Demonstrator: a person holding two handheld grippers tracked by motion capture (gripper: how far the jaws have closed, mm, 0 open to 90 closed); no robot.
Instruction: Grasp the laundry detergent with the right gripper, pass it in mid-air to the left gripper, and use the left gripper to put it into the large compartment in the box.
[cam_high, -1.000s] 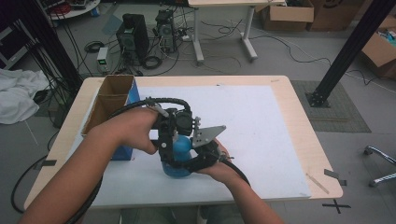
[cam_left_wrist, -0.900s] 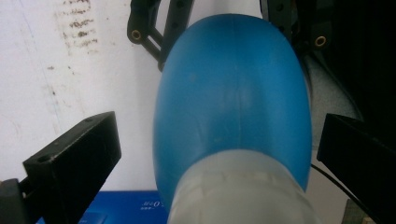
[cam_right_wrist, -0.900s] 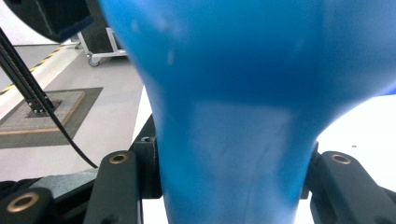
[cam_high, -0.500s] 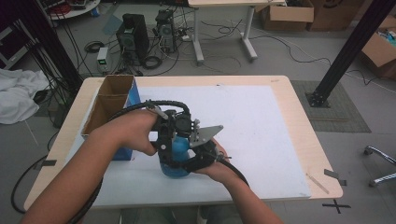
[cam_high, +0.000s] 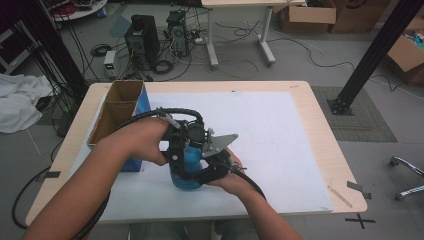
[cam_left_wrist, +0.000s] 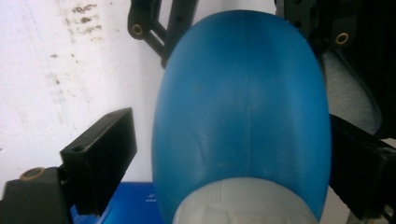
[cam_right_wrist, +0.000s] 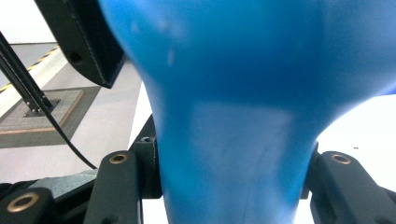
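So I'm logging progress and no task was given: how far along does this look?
Done: the blue bottle is off the table's white mat, held by both grippers. In hand: the right gripper clamps its narrow part; the left gripper straddles its body, with a gap at one jaw. Left: unclear; the open cardboard box beside it may be its destination.

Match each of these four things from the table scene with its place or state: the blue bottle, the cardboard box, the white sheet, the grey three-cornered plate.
Things:
1. blue bottle
2. cardboard box
3. white sheet
4. grey three-cornered plate

Places or states:
A. spread flat over most of the tabletop
B. open on top, at the table's left side
C. mounted on top of a gripper, above the bottle
D. standing upright between the jaws of both grippers

Pairs: 1-D, 2-B, 3-A, 4-C
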